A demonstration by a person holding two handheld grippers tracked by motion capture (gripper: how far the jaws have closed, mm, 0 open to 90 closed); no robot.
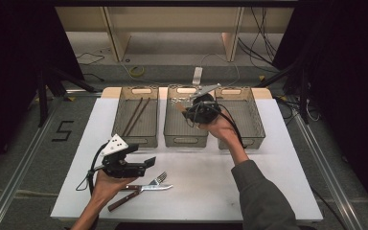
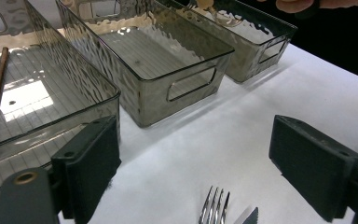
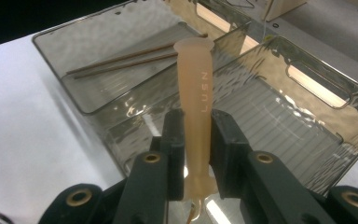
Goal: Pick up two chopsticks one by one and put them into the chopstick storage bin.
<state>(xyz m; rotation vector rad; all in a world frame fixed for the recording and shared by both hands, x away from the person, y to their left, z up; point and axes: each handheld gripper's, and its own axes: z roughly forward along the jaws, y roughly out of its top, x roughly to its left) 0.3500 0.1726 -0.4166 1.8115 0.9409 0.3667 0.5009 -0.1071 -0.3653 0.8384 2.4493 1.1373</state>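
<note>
Right gripper (image 3: 196,154) clamps a pale peach plastic handle (image 3: 195,88), light, stiff, slightly slick, mid-shaft, tip toward twelve o'clock over the smoky clear bin (image 3: 307,135); left gripper (image 2: 214,163) hangs released

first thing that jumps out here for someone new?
The right gripper stands out, clamped on a pale peach handle and held over the middle bin of three smoky clear bins at the table's far side. Next, the two brown chopsticks lying in the left bin. Nearer the person, the left gripper hangs open above a fork and knife on the white tabletop.
</note>
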